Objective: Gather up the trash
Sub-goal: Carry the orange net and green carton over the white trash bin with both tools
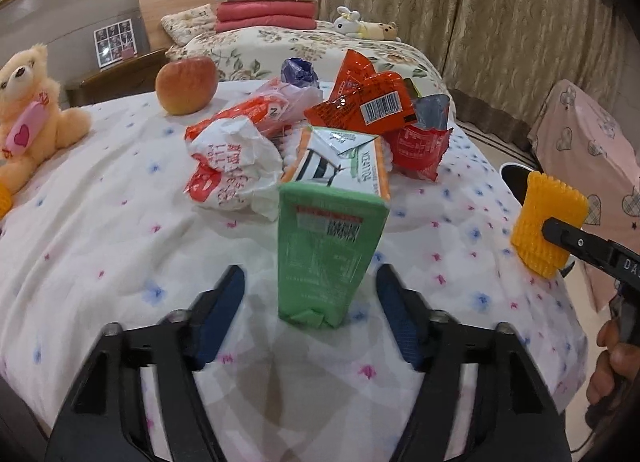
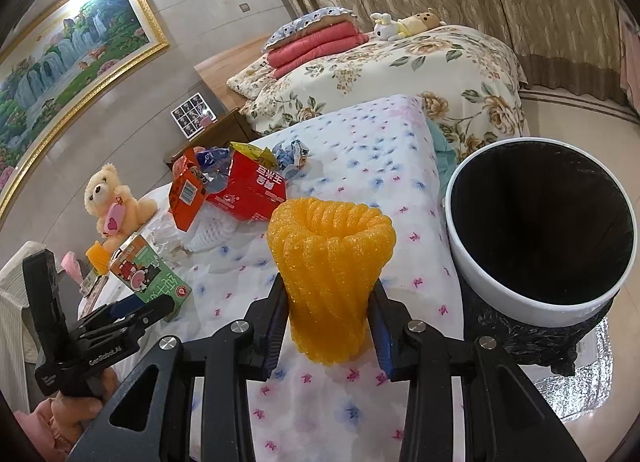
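Left gripper (image 1: 310, 298), fingers spread around the upright carton (image 1: 332, 254), could tip it; right gripper (image 2: 330, 326) pinches foam net (image 2: 330, 274) beside the bin (image 2: 520, 302).

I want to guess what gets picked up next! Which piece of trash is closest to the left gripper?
The green drink carton, standing on the bed just ahead of the open left gripper. The white crumpled wrapper and red snack bags lie farther back.
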